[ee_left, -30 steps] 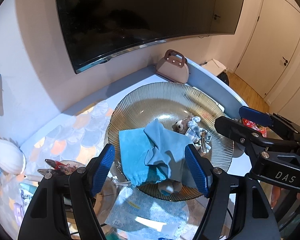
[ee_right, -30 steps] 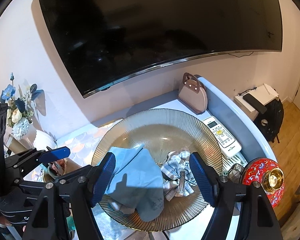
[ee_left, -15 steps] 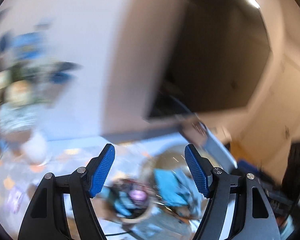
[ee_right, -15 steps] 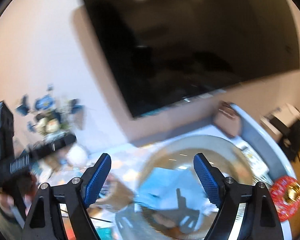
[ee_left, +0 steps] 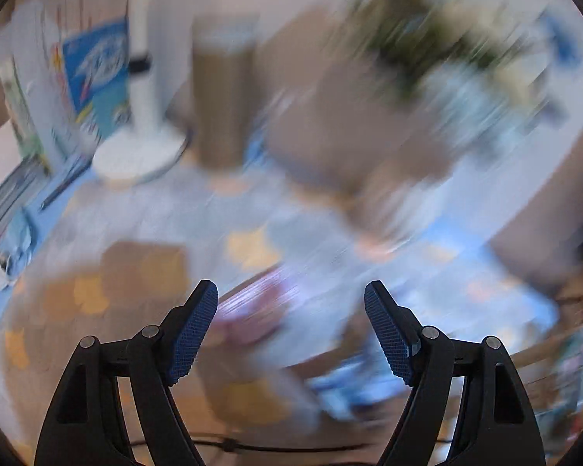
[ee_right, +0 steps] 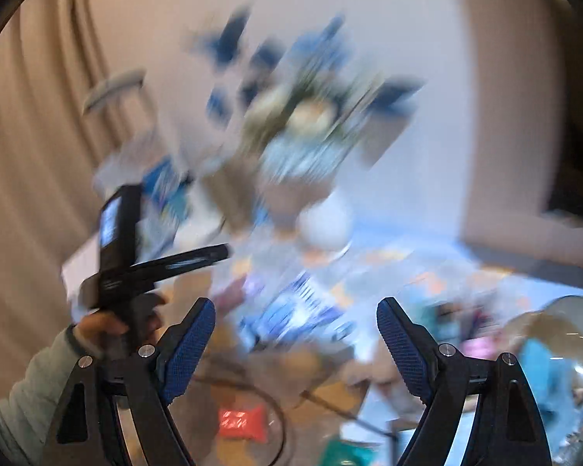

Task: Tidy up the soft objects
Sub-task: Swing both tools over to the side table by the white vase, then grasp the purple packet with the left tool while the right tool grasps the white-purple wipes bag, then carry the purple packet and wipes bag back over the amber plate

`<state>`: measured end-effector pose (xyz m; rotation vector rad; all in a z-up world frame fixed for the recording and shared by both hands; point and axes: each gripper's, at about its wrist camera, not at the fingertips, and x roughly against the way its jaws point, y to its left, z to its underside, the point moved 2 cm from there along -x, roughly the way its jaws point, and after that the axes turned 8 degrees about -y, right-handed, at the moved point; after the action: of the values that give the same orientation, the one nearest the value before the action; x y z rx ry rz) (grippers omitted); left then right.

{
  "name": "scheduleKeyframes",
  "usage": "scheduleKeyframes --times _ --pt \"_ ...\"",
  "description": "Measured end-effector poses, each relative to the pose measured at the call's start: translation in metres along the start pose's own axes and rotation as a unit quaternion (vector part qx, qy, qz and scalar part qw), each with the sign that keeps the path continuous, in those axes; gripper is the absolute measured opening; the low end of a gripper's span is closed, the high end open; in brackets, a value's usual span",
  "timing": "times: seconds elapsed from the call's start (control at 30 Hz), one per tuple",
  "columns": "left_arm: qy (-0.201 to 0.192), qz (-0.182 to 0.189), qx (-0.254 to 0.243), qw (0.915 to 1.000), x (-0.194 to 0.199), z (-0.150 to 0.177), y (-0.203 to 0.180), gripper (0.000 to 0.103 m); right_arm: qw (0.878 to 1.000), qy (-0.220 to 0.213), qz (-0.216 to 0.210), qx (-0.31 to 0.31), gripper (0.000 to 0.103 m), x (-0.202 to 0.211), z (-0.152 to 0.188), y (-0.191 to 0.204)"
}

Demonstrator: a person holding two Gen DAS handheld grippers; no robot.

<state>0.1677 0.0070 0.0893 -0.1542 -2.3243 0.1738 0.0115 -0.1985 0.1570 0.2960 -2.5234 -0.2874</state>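
1. Soft objects: a teal cloth (ee_right: 540,372) lies in the ribbed glass bowl (ee_right: 563,310) at the lower right edge of the right wrist view. Heavy blur; other soft items in the bowl can't be made out. Bowl is not in the left wrist view.
2. Right tongs (ee_right: 296,343): pads apart, nothing between them, aimed at cluttered tabletop (ee_right: 400,268) left of the bowl.
3. Left tongs (ee_left: 290,328): opening, nothing between the pads; blurred pink-and-white item (ee_left: 252,310) lies beyond them, identity unclear. In the right wrist view, left tongs also show at mid left, gripped by the person's hand (ee_right: 112,326) in a pale sleeve.
4. Surroundings: white lamp base (ee_left: 136,151) and brown cylinder (ee_left: 221,93) in upper left of the left wrist view; smeared flower arrangement (ee_left: 447,46) upper right. Red packet (ee_right: 241,421) at bottom centre of the right wrist view.
5. Step, as judged: transit between picks, both tongs empty and pointed away from the bowl, likely hunting for the next soft item on the tabletop.
6. Next move calls for: settle the view, find a soft item in the clutter, bring one set of tongs over it with pads either side, then clamp.
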Motion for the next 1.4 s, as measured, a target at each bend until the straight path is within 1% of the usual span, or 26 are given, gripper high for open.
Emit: scheduleKeyframes --times 0.03,0.1,0.13,0.23,0.3,0.37,0.43,0.47,0.5,0.53,0.6,0.63,0.67,0.73,0.77,0.8,0.83,0.87,0.9,0.93,0.97,1.03,1.23,1.3,1.33,1.4 --pt "0.017 -0.016 -0.01 0.9997 -0.016 0.011 0.008 0.077 1.0 0.021 -0.008 0.002 0.084 -0.014 0.007 0.003" --pt "0.031 -0.035 -0.028 0.9985 -0.035 0.025 0.016 0.077 0.998 0.068 -0.018 0.003 0.084 -0.051 0.022 0.011" --pt "0.033 -0.043 -0.04 0.9977 -0.04 0.028 0.018 0.077 0.997 0.082 -0.012 0.007 0.084 -0.067 0.028 0.014" --pt "0.013 -0.064 -0.065 0.9957 -0.048 0.035 0.021 0.077 0.992 0.119 0.015 0.025 0.084 -0.104 0.039 0.016" --pt "0.004 -0.059 -0.071 0.9958 -0.052 0.036 0.024 0.078 0.989 0.143 0.023 0.019 0.084 -0.13 0.044 0.013" --pt "0.008 -0.045 -0.079 0.9958 -0.058 0.036 0.023 0.08 0.987 0.157 0.025 0.012 0.084 -0.147 0.048 0.011" --pt "0.022 -0.042 -0.094 0.9945 -0.071 0.038 0.023 0.081 0.984 0.17 0.043 0.025 0.084 -0.161 0.052 0.011" --pt "0.03 -0.041 -0.1 0.9937 -0.075 0.042 0.021 0.087 0.982 0.176 0.054 0.031 0.084 -0.169 0.054 0.01" --pt "0.04 -0.045 -0.111 0.992 -0.082 0.047 0.019 0.087 0.98 0.185 0.063 0.031 0.084 -0.177 0.057 0.009" --pt "0.02 -0.047 -0.117 0.9919 -0.08 0.047 0.017 0.089 0.978 0.195 0.068 0.024 0.084 -0.183 0.058 0.007" --pt "0.005 -0.049 -0.121 0.9914 -0.083 0.048 0.017 0.082 0.976 0.209 0.068 -0.003 0.09 -0.192 0.061 0.004" --pt "0.005 -0.044 -0.117 0.9922 -0.083 0.046 0.017 0.068 0.975 0.209 0.073 -0.007 0.094 -0.195 0.061 0.005" --pt "0.004 -0.038 -0.114 0.9928 -0.083 0.045 0.017 0.051 0.975 0.208 0.08 -0.004 0.097 -0.197 0.062 0.008" --pt "-0.004 -0.035 -0.117 0.9925 -0.081 0.043 0.014 0.036 0.974 0.212 0.085 0.008 0.097 -0.205 0.066 0.016" --pt "-0.004 -0.035 -0.115 0.9927 -0.081 0.043 0.014 0.035 0.976 0.203 0.085 0.009 0.093 -0.205 0.068 0.017" --pt "-0.007 -0.033 -0.102 0.9942 -0.081 0.041 0.017 0.035 0.978 0.188 0.087 0.016 0.085 -0.202 0.068 0.019" --pt "-0.008 -0.032 -0.092 0.9953 -0.081 0.041 0.019 0.033 0.98 0.173 0.088 0.033 0.067 -0.198 0.067 0.024" --pt "-0.01 -0.034 -0.083 0.9959 -0.08 0.041 0.02 0.033 0.982 0.159 0.085 0.06 0.055 -0.194 0.065 0.031" --pt "-0.012 -0.037 -0.076 0.9964 -0.078 0.042 0.02 0.032 0.983 0.154 0.064 0.077 0.053 -0.19 0.063 0.038" --pt "-0.013 -0.037 -0.069 0.9968 -0.076 0.043 0.021 0.032 0.984 0.156 0.04 0.076 0.049 -0.187 0.061 0.042" --pt "-0.015 -0.033 -0.061 0.9975 -0.071 0.043 0.023 0.032 0.985 0.155 0.032 0.075 0.043 -0.185 0.06 0.044" --pt "-0.025 -0.026 -0.05 0.9981 -0.058 0.04 0.024 0.032 0.987 0.137 0.023 0.076 0.041 -0.173 0.057 0.048" --pt "-0.07 -0.014 -0.03 0.997 0.0 0.017 0.031 0.032 0.993 0.092 0.004 0.068 0.04 -0.135 0.035 0.049" --pt "-0.083 -0.009 -0.023 0.9962 0.014 0.009 0.031 0.032 0.995 0.067 0.004 0.068 0.04 -0.115 0.026 0.048" --pt "-0.089 -0.007 -0.02 0.9958 0.022 0.005 0.03 0.032 0.996 0.057 0.003 0.066 0.04 -0.115 0.02 0.049" --pt "-0.108 0.011 -0.015 0.994 0.045 -0.005 0.021 0.032 0.998 0.031 0.001 0.058 0.04 -0.09 0.008 0.043"
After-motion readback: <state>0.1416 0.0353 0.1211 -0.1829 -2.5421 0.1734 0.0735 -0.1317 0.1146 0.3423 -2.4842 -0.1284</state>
